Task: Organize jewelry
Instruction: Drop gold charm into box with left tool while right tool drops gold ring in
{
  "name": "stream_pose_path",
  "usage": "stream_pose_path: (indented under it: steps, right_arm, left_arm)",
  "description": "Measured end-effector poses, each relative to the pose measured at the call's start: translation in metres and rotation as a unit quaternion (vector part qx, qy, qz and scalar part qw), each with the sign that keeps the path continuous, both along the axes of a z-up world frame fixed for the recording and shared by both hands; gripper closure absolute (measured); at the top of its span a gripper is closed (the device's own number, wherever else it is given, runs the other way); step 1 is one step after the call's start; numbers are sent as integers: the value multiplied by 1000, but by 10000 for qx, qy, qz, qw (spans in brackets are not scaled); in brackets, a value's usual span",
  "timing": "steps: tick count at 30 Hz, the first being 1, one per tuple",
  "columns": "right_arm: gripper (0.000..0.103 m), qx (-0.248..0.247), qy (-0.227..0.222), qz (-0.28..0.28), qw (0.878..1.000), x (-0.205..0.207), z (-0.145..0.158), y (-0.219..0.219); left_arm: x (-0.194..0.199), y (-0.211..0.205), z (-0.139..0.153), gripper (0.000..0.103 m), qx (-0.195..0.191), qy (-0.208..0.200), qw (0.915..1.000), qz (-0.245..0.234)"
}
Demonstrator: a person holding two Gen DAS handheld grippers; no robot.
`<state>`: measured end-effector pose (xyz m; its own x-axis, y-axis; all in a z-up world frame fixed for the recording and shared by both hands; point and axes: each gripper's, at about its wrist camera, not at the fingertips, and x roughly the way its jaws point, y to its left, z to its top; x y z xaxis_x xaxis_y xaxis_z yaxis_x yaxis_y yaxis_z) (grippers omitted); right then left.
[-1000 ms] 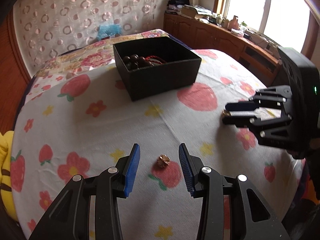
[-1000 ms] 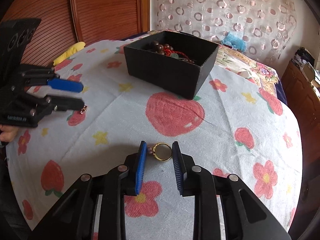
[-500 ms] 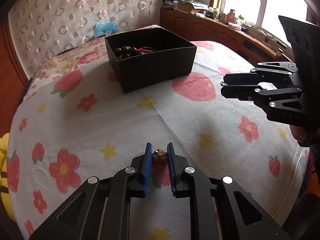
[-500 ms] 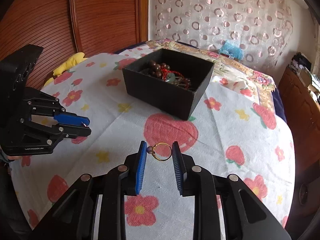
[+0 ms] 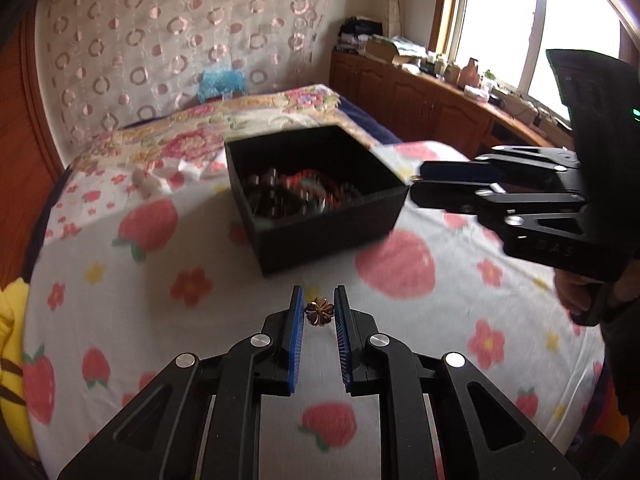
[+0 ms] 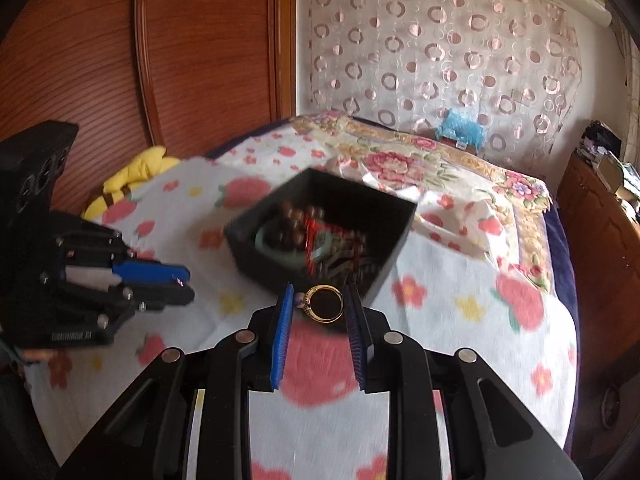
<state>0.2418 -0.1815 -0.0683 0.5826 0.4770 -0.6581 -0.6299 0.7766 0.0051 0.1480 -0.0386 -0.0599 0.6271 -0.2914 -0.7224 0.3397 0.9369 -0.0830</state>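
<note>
- Between the blue pads of the left gripper [image 5: 319, 312], in the left wrist view, a small flower-shaped gold charm [image 5: 319, 311] is being pinched above the strawberry-print cloth [image 5: 120, 288]. The black box [image 5: 320, 196] of beads is sitting at twelve o'clock, and the right gripper [image 5: 414, 186] is reaching in from three o'clock.
- Over in the right wrist view, the right gripper [image 6: 318, 306] is clasping a gold ring [image 6: 323, 303] just short of the box [image 6: 320, 232] at twelve o'clock. The left gripper [image 6: 182, 284] is hovering at nine o'clock, clenched on a tiny glinting piece.
</note>
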Motion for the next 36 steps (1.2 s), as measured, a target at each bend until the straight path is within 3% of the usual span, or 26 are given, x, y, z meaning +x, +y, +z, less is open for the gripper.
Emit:
stream_pose_path:
  steps: [15, 17, 30, 36]
  right_arm:
    - [71, 205, 39, -187, 9996, 57, 1, 7]
    - [66, 251, 53, -201, 9995, 57, 1, 4]
    - [66, 390, 27, -371, 9985, 43, 1, -19]
    - [66, 441, -17, -470, 9979, 32, 2, -27]
  left_arm:
    - [41, 1, 21, 89, 35, -316, 9993, 182]
    - [45, 0, 22, 89, 4, -341, 9992, 198]
    - [92, -8, 24, 89, 6, -364, 9987, 357]
    - [94, -9, 22, 86, 51, -371, 9983, 450]
